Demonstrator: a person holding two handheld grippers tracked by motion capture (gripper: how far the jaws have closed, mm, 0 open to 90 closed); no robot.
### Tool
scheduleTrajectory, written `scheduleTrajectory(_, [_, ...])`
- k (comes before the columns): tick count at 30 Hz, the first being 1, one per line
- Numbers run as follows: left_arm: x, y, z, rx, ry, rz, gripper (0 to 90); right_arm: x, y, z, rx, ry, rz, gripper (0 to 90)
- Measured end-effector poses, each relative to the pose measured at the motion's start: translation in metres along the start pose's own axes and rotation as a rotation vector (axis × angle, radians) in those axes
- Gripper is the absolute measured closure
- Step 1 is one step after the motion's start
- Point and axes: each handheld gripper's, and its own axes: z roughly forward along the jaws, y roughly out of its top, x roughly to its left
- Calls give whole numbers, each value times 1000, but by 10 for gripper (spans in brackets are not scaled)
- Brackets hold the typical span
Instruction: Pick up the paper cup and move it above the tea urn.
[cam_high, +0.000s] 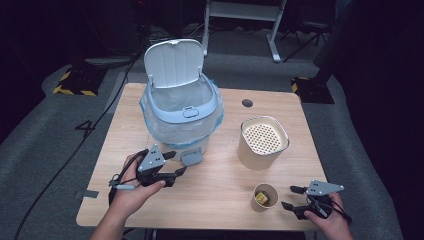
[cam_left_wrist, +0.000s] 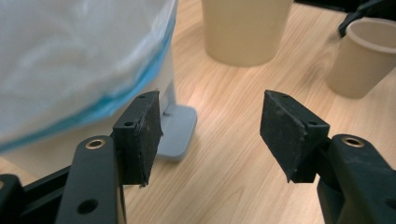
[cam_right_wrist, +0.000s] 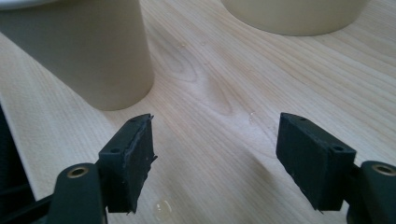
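A white pedal bin (cam_high: 182, 112) with its lid up and a blue-edged bag inside stands at the back middle of the wooden table (cam_high: 215, 200). My left gripper (cam_high: 176, 163) is open just in front of the bin's grey pedal (cam_high: 191, 157), held by a hand. In the left gripper view the open gripper (cam_left_wrist: 210, 126) has nothing between its jaws, with the bin (cam_left_wrist: 70, 56) and the pedal (cam_left_wrist: 180, 133) close by on the left. My right gripper (cam_high: 288, 197) is open, just right of a small paper cup (cam_high: 265, 196) with something yellow inside. The right gripper view has the open gripper (cam_right_wrist: 215, 158) near that cup (cam_right_wrist: 84, 46).
A beige cylinder with a perforated white top (cam_high: 263, 141) stands right of the bin; it is seen too as the cylinder (cam_left_wrist: 245, 28) and the cylinder (cam_right_wrist: 294, 14). Small wet drops (cam_right_wrist: 162, 207) lie on the wood. A round hole (cam_high: 247, 103) is in the table's back.
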Motion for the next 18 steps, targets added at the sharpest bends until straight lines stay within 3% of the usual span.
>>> scheduleTrajectory(11, [12,-36,21,76,-14,-95,391,17,-1,-2,-23,33,-40,243])
scheduleTrajectory(18, [15,-49,29,134,-3,-123,386,28,4,5,-52,79,-56,222])
